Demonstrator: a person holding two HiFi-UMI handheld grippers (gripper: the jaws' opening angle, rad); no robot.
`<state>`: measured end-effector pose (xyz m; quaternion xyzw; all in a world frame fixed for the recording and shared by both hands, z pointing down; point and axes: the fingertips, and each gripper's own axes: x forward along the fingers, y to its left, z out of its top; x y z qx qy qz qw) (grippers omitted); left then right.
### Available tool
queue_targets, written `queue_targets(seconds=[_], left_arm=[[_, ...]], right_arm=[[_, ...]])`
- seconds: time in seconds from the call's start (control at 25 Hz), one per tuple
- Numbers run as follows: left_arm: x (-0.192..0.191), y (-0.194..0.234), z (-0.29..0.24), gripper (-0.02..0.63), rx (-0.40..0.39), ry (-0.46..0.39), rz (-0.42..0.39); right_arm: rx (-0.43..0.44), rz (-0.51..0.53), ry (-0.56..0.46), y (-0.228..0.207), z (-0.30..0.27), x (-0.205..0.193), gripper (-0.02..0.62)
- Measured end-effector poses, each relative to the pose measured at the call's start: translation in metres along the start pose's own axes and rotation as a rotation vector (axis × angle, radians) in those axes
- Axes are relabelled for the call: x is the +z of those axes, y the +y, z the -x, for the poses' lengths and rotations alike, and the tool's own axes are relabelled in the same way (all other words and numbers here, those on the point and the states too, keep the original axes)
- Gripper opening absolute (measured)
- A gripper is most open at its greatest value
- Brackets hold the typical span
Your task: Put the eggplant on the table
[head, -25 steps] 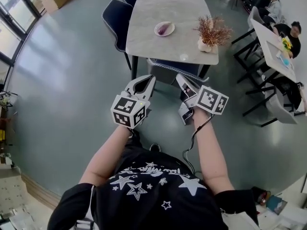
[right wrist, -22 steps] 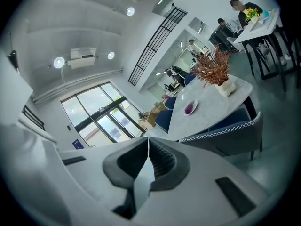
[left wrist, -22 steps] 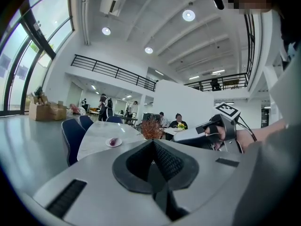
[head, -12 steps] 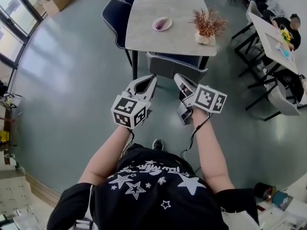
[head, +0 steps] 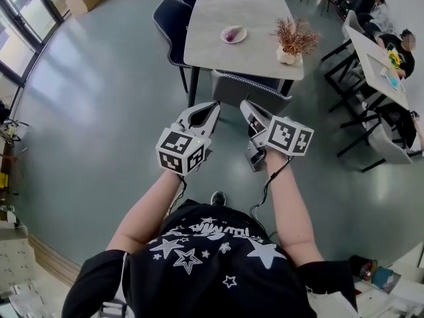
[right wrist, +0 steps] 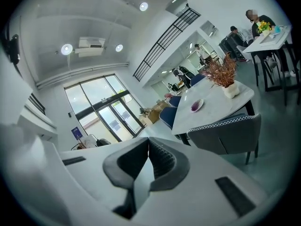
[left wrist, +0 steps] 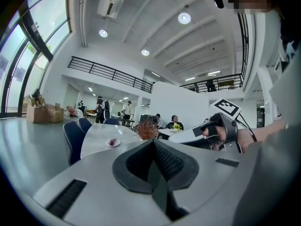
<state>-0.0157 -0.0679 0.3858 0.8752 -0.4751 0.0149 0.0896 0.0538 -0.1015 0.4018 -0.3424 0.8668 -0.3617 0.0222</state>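
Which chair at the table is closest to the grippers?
The grey chair at the table's near end; the blue chairs stand along its left side, farther off.

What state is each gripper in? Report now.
Left gripper: closed, empty.
Right gripper: closed, empty.

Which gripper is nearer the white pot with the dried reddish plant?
Right. The right gripper is short of the white pot of dried reddish plant, slightly left; the left gripper is farther left.
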Motion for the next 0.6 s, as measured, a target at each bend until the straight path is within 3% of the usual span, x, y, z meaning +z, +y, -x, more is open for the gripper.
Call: queue_targets(seconds=[0.6], left_arm=[[0.011,0.036,0.073,0.008,-0.005,-0.031,0.018]], right_arm=[[-0.06,0.035,-0.024,0.062,-0.008,-0.042,0.011]])
